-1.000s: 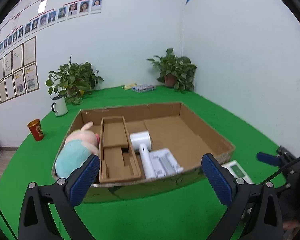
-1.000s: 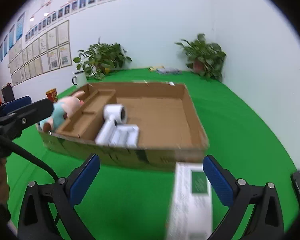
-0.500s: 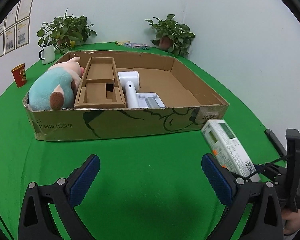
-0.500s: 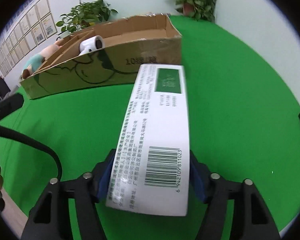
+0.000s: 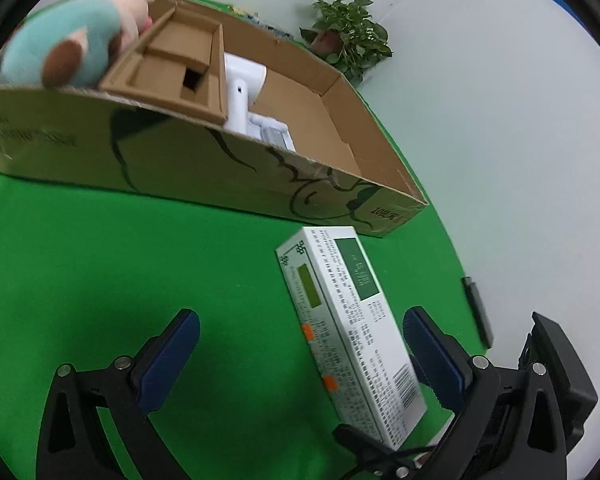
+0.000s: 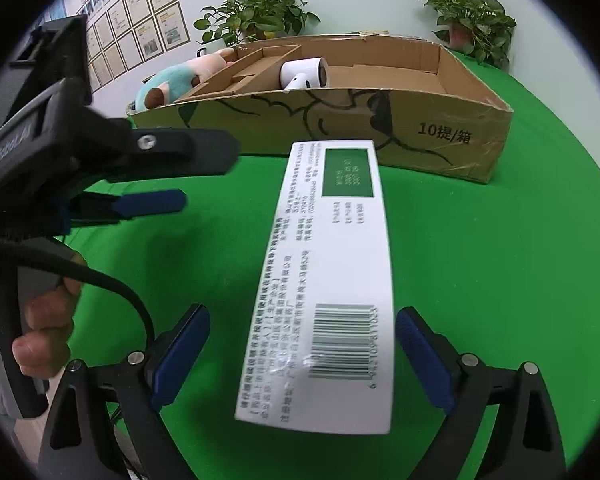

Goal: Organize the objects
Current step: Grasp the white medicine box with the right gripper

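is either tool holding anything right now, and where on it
Nothing is gripped. The right tool is open, straddling the barcode end of the white carton without touching it. The left tool is open, empty.

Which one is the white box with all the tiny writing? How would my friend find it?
Find the big, shallow cardboard box on the green table. Just in front of it, outside it, is a long white carton, lying between the open fingers of the right gripper. Only it has a dark green rectangle at its far end and a black barcode at its near end.

The brown cardboard box [image 6: 440,136] reads "10提/箱" near its right corner; the black left tool [image 6: 100,168] reads "GenRobot.AI".
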Demonstrator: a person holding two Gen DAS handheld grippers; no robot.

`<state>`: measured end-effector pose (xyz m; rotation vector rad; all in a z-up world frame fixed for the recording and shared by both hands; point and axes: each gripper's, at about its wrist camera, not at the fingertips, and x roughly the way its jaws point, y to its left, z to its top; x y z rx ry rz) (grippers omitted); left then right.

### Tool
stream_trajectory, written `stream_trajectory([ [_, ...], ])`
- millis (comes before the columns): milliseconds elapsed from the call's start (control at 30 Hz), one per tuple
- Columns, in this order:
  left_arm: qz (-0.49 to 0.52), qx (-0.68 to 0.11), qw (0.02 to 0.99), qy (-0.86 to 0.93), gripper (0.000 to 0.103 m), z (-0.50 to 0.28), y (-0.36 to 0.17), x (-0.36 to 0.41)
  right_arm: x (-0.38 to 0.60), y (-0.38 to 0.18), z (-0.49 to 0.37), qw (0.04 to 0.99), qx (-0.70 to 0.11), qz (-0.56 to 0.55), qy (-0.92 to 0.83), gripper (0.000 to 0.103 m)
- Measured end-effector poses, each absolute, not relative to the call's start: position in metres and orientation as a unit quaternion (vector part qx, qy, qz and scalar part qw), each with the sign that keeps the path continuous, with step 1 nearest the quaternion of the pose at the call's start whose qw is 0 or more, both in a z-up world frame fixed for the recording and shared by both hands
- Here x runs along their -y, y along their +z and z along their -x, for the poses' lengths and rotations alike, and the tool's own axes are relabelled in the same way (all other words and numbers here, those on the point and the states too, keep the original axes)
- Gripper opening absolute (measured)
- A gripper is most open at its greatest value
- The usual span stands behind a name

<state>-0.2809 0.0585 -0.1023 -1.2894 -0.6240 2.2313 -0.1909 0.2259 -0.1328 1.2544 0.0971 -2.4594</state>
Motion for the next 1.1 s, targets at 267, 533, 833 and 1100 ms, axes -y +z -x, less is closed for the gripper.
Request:
stream_trajectory([
  [267, 0.493, 0.251, 0.27, 0.788, 0.101, 0.293, -0.12, -0.086, -0.222, -0.136, 0.2, 0.196, -0.042, -0.452, -0.869, 0.094],
  [533, 0.502, 0.27, 0.279, 0.773, 0.09, 0.294, -0.125, -0.087, -0.22, -0.141, 0.205, 0.199, -0.035, -0.457, -0.866, 0.068],
  [833, 0.52, 0.244, 0.285, 0.767, 0.053, 0.285, -0.128, -0.104, -0.237, -0.14, 0.198, 0.239, 0.059, -0.468, -0.849, 0.066],
  [1100, 0.478, 0.208, 0.32, 0.791, 0.043, 0.273, -0.092, -0.12, -0.244, -0.129, 0.188, 0.213, 0.053, -0.447, -0.867, 0.062],
])
